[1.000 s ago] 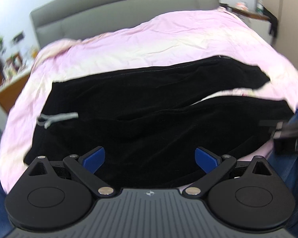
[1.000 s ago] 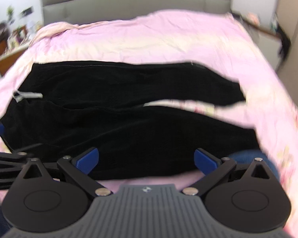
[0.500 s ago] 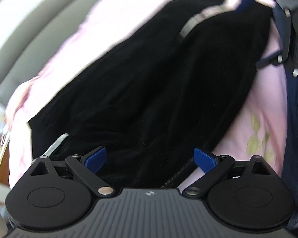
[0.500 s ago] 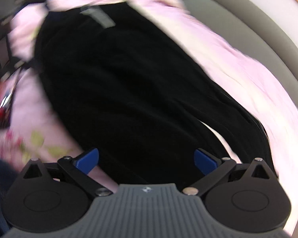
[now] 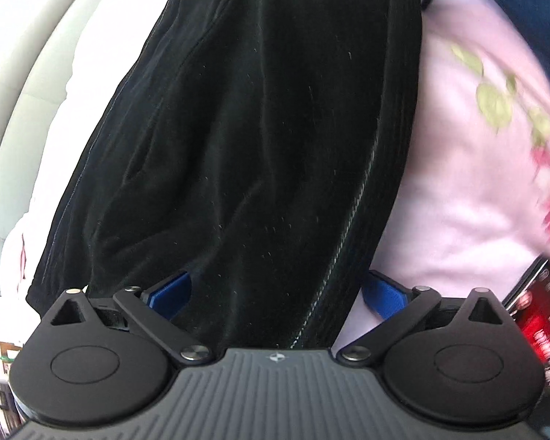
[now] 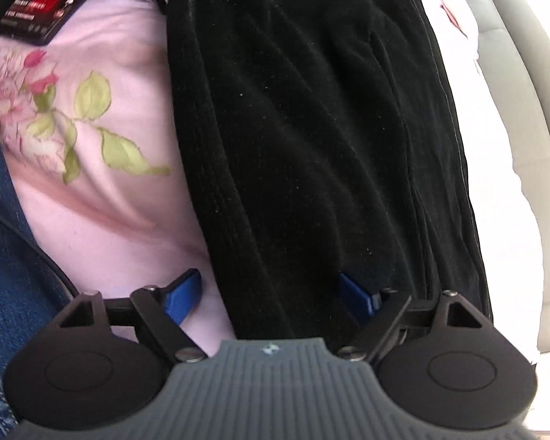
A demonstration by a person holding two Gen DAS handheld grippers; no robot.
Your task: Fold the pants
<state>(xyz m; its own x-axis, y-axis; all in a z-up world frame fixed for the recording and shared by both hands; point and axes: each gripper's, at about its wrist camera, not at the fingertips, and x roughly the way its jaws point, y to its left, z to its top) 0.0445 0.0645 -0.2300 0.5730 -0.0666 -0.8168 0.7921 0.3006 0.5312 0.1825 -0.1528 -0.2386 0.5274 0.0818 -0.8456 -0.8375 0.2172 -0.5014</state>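
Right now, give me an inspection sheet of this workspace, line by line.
Surface: pink floral bedsheet, lightly creased.
Job's things: black pants lying lengthwise on the bed, cloth rumpled.
Clutter: red printed packet near the bed's edge.
Grippers: left gripper open, the pants' edge between its blue pads; right gripper open, straddling the near edge of the pants at the other end.
Cables: nothing seen for certain; a thin dark line crosses the person's jeans.
Surroundings: grey padded headboard beyond the pants.
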